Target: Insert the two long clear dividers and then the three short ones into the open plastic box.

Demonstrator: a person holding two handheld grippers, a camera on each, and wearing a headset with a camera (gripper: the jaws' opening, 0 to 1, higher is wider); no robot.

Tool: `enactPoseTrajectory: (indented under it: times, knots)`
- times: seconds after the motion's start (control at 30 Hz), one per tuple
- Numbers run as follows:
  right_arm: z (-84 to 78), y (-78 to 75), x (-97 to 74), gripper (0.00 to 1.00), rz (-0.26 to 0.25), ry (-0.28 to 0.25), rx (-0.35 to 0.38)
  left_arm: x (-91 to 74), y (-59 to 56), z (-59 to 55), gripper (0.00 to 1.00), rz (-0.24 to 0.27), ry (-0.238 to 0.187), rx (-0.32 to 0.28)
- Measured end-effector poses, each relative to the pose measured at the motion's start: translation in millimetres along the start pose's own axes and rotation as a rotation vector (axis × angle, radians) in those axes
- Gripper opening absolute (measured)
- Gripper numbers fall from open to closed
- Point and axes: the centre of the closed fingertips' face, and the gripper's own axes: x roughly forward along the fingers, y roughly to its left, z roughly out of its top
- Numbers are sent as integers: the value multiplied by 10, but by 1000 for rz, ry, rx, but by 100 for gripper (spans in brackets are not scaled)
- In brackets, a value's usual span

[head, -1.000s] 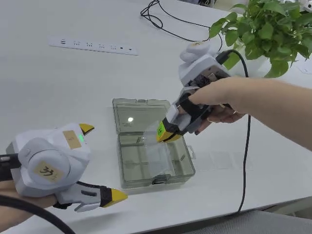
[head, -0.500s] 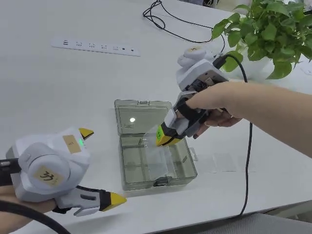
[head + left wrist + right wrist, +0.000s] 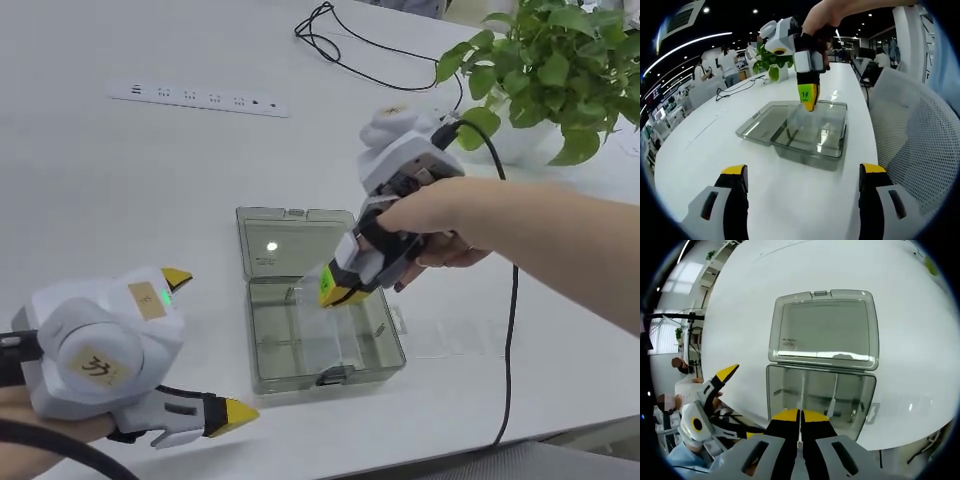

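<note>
An open clear grey plastic box (image 3: 385, 352) lies on the white table, its lid (image 3: 290, 243) flat behind the tray. My right gripper (image 3: 340, 293) hangs over the tray's middle, shut on a clear divider (image 3: 326, 325) whose lower edge dips into the tray. In the right gripper view the jaws (image 3: 800, 416) are pressed together above the tray (image 3: 850, 390), where thin clear strips stand. My left gripper (image 3: 210, 345) waits open at the lower left, apart from the box. In its view (image 3: 802, 172) the box (image 3: 830, 125) and the right gripper (image 3: 808, 97) lie ahead.
Faint clear pieces (image 3: 470, 335) lie on the table right of the box. A white power strip (image 3: 195, 98) and black cables (image 3: 370, 60) lie at the back, a potted plant (image 3: 545, 60) at the back right. The table's front edge is close; a mesh chair (image 3: 910, 150) stands beside it.
The right gripper has come down slightly with the divider, bringing its lower edge further into the tray. The left gripper has stayed open at the lower left.
</note>
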Motion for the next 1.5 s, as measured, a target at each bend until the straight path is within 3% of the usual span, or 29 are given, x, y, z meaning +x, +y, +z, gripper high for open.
enactPoseTrajectory:
  times: [0.13, 0.47, 0.73, 1.13, 1.5]
  knots:
    - [-52, 16, 21, 1, -8, 3, -3, -8, 8, -7, 94, 4, -1, -6]
    - [-4, 10, 56, 2, -21, 8, -13, -13, 22, -40, 93, 7, 3, -17]
    - [52, 43, 72, 2, -60, 15, -54, -16, 37, -45, 93, 7, 4, -23]
    - [-9, 117, 92, 2, -96, 32, -103, -16, 27, -47, 92, 6, 5, -29]
    - [-66, 147, 215, 3, -133, 35, -158, -23, 31, -46, 92, 9, 5, -33]
